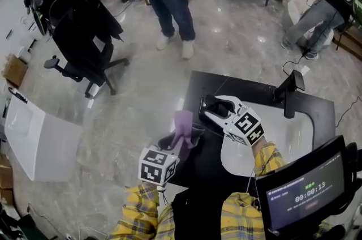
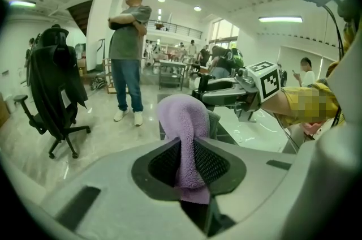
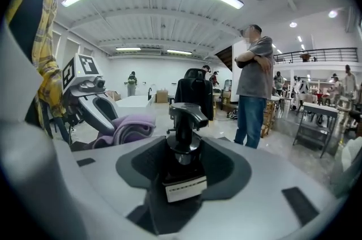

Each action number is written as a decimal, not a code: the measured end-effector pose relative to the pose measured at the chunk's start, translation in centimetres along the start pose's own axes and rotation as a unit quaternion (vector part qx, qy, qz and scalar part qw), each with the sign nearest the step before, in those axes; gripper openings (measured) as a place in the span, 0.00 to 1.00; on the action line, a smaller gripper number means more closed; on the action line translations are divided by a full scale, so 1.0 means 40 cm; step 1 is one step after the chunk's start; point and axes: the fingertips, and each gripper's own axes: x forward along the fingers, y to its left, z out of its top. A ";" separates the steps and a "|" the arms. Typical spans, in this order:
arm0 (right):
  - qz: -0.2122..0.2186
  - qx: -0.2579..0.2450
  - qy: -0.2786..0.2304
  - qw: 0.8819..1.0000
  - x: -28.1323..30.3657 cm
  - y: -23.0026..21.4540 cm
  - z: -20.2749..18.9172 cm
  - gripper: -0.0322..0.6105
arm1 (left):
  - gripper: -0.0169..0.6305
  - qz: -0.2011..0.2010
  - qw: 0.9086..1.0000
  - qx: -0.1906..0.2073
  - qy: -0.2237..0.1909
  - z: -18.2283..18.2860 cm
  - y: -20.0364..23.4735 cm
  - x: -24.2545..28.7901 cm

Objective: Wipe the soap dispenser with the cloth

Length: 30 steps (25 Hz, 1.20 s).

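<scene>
Black pump dispenser point(image 3: 182, 168), contents hidden, near the left edge of the tabletop point(image 1: 249, 91), clamped at its sides between the wide-set jaws of the right gripper point(image 1: 214, 107). Just beside it, purple cloth point(image 2: 182, 120), pinched in the left gripper point(image 2: 189, 162) and bunched above its jaws.

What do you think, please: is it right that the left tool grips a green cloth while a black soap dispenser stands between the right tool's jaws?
Not quite: the left gripper view shows the cloth in the left tool is purple, not green; the rest holds.
</scene>
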 end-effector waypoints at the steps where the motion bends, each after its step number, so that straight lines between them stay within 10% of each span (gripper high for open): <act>1: -0.011 0.004 0.003 1.000 0.001 -0.001 0.000 0.34 | 0.12 0.000 1.000 -0.001 -0.002 0.001 -0.001 0.002; 23: -0.306 0.130 0.017 0.943 -0.018 -0.007 -0.005 0.33 | 0.12 0.018 0.999 -0.037 -0.022 0.011 0.019 0.013; 30: -0.298 0.152 0.007 0.942 -0.014 0.001 -0.013 0.34 | 0.12 0.011 0.999 -0.029 -0.021 0.014 0.017 0.025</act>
